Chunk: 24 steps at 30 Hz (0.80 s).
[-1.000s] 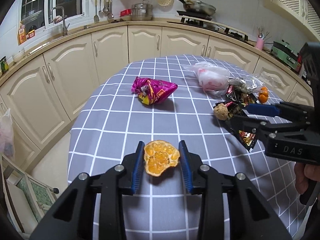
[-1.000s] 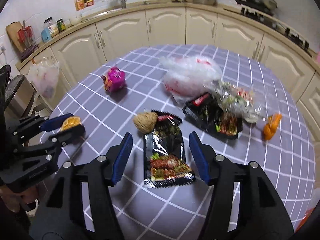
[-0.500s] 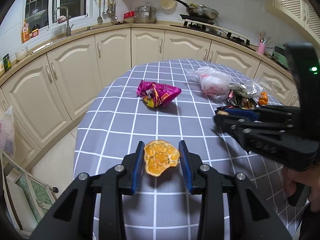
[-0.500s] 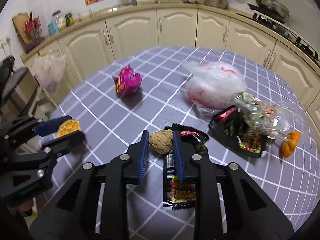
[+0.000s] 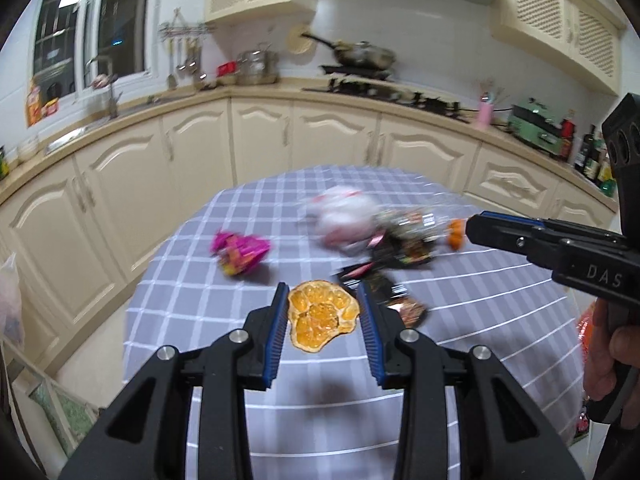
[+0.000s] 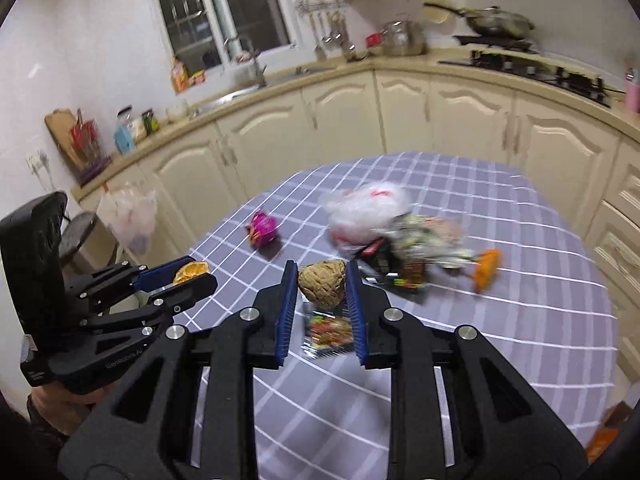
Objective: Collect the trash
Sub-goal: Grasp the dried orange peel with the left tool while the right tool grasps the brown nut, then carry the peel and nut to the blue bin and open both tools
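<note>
1. Your left gripper [image 5: 323, 314] clamps the orange peel [image 5: 321, 314], lifted off the table [image 5: 500, 300].
2. Your right gripper [image 6: 322, 286] clamps the walnut [image 6: 322, 283].
3. The other wrappers [image 6: 404, 256] lie ahead of both tongs; bare cloth surrounds them, running out to the table's rim.

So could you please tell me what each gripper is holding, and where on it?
The left gripper pinches the orange peel by its side edges; the right gripper clamps the walnut across its middle.

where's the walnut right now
The walnut is clamped between the right gripper fingers, lifted above the black snack wrapper on the checked table.
</note>
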Each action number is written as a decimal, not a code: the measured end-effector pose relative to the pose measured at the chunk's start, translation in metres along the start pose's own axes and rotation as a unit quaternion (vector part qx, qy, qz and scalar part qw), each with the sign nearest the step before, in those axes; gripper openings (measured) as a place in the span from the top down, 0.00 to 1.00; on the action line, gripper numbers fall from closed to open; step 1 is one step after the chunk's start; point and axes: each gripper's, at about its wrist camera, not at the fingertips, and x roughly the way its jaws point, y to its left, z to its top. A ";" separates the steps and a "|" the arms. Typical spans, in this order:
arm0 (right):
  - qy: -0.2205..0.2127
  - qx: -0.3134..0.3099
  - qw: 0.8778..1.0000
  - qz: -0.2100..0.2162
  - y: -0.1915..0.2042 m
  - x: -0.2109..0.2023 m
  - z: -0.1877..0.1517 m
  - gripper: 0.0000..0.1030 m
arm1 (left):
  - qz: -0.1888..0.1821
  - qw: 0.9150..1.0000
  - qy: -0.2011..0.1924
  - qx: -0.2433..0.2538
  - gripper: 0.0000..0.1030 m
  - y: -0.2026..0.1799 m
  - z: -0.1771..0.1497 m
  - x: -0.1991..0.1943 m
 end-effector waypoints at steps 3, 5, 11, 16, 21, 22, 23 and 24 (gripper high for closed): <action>-0.020 0.023 0.999 -0.013 -0.024 -0.032 -0.005 0.76 | -0.027 0.999 -0.011 0.016 0.67 -0.031 0.008 -0.005; -0.034 0.040 0.998 -0.034 -0.044 -0.057 -0.011 0.76 | -0.046 0.998 -0.018 0.029 0.67 -0.056 0.014 -0.007; -0.066 0.094 0.989 -0.095 -0.107 -0.126 -0.040 0.76 | -0.106 0.992 -0.023 0.071 0.67 -0.132 0.022 -0.007; -0.078 0.150 0.973 -0.160 -0.164 -0.184 -0.082 0.76 | -0.159 0.981 -0.012 0.111 0.67 -0.203 0.017 0.000; -0.072 0.214 0.945 -0.239 -0.223 -0.237 -0.140 0.76 | -0.226 0.962 0.013 0.154 0.67 -0.287 0.000 0.012; -0.067 0.223 0.939 -0.252 -0.231 -0.243 -0.152 0.76 | -0.240 0.956 0.019 0.167 0.67 -0.308 -0.006 0.015; -0.061 0.241 0.932 -0.264 -0.245 -0.250 -0.166 0.76 | -0.249 0.952 0.025 0.176 0.67 -0.323 -0.011 0.018; -0.058 0.262 0.925 -0.269 -0.257 -0.257 -0.180 0.76 | -0.257 0.948 0.031 0.184 0.67 -0.338 -0.017 0.022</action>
